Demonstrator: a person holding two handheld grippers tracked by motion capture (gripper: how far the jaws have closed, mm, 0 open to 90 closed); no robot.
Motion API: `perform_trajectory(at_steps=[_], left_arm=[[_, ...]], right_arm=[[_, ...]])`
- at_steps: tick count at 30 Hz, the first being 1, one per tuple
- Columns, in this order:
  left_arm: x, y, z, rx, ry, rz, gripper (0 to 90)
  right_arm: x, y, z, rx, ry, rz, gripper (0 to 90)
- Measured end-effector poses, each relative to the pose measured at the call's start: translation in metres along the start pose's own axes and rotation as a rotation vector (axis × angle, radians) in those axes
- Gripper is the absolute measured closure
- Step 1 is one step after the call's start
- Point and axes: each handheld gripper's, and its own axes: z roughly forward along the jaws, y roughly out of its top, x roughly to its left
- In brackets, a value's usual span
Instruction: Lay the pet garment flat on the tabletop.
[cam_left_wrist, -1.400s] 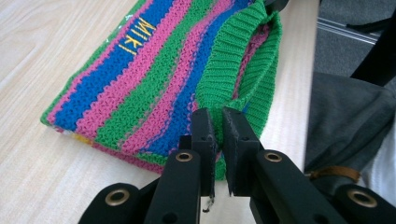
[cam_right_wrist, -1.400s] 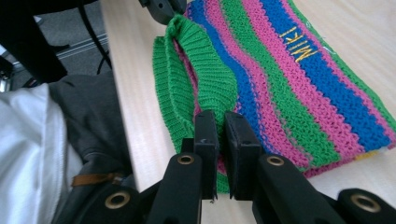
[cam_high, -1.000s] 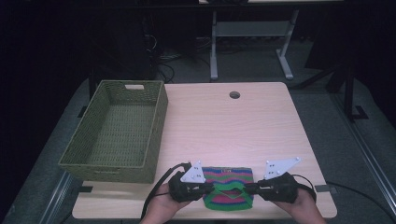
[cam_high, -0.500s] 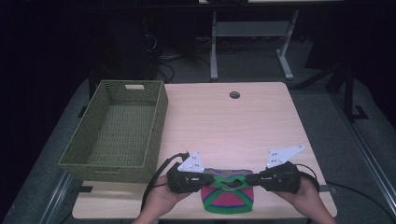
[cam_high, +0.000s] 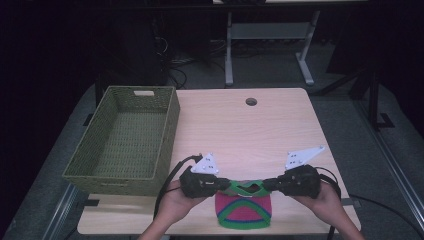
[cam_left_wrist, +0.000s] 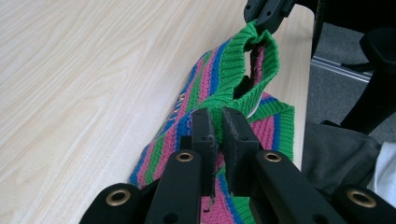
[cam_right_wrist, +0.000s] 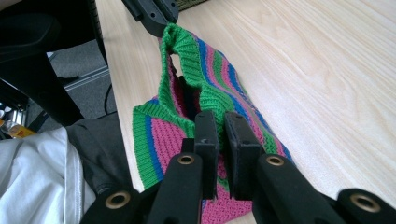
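At the near edge of the tabletop (cam_high: 240, 125), a striped knitted piece (cam_high: 243, 209) in pink, green and blue lies between the two hands, its green ribbed band lifted and stretched sideways. From the high view the left gripper (cam_high: 220, 183) and the right gripper (cam_high: 270, 183) pinch opposite ends of that band, and an empty green woven basket (cam_high: 125, 140) stands well apart at the tabletop's left side. The left gripper view shows what the high view cannot: its jaws nearly together, clamped on the green ribbing, with the band running away as an open loop to the right gripper (cam_left_wrist: 261, 21) at the far end. The right gripper view mirrors this, jaws closed narrowly on the ribbing, the knitted piece (cam_right_wrist: 210, 93) draped toward the tabletop edge, the left gripper (cam_right_wrist: 161, 18) gripping its far end.
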Motion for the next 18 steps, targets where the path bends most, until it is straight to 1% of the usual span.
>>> perform_trajectory(at_steps=[4,5,7,12,18], left_arm=[[0.003,0.002,0.0,-0.006,0.005,-0.007,83.8],[0.004,0.003,0.0,-0.005,0.009,-0.003,83.8],[0.006,0.003,0.0,-0.007,0.011,-0.008,83.8],[0.011,0.004,0.001,-0.013,0.022,-0.019,83.8],[0.016,0.005,0.002,-0.021,0.033,-0.033,83.8]], right_arm=[[-0.002,0.003,0.0,0.0,-0.004,0.004,83.7],[-0.003,0.003,0.0,0.002,-0.004,0.005,83.7],[-0.006,0.006,-0.001,0.0,-0.007,0.017,83.7],[-0.01,0.009,-0.001,0.0,-0.011,0.016,83.6],[-0.013,0.013,0.0,-0.006,-0.015,0.028,83.6]])
